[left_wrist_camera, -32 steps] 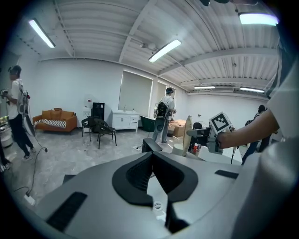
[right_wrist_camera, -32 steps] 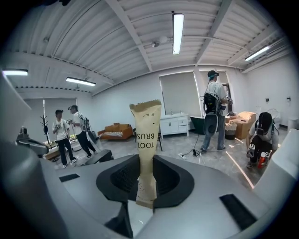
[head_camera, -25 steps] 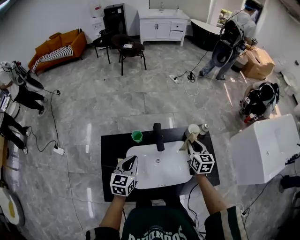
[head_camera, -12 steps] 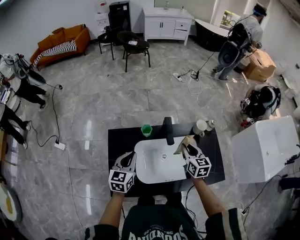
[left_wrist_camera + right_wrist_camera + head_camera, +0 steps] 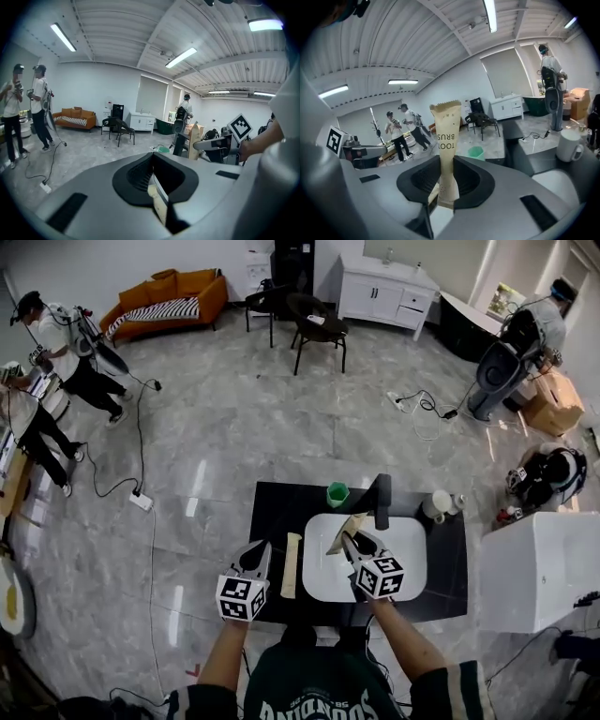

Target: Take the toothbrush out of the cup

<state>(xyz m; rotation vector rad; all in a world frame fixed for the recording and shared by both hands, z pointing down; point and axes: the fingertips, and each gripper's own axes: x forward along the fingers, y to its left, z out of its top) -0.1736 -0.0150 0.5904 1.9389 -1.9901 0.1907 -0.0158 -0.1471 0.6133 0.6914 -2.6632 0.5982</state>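
Near: the left gripper [image 5: 258, 557] is hovering over the near-left part of the black bench [image 5: 272, 521]. Its jaws are sitting close together and carrying nothing. A pale strip is showing in the slit, and I cannot tell whether it belongs to the gripper.

Just right of it, a flat tan paper packet [image 5: 292, 563] is lying loose on the bench.

The right gripper [image 5: 353, 542] is holding its jaws narrow, pinching the toothbrush in its tan printed paper sleeve [image 5: 446, 154] near the lower crimped end. The rest of the sleeve is sticking up past the jaws, over the near-left edge of the white rectangular basin [image 5: 394, 568].

Farther: the black faucet [image 5: 382, 501] is standing at the basin's back edge, with the small green cup [image 5: 337, 494] to its left and the white mug [image 5: 436, 505] to its right. The toothbrush is sitting in neither and is well apart from both, so the lift-out is looking done.

Handling, as judged:
- The toothbrush is likely very light, with a stiff handle inside.
- The sleeve is looking thin, smooth and easily crushed.
- With the grip this close to the crimp, the jaws may be catching mostly paper, so the long free end may be swinging or sliding.
- A better hold would be across the flat faces, farther up, where the handle is backing the paper.
- Moderate squeeze only.
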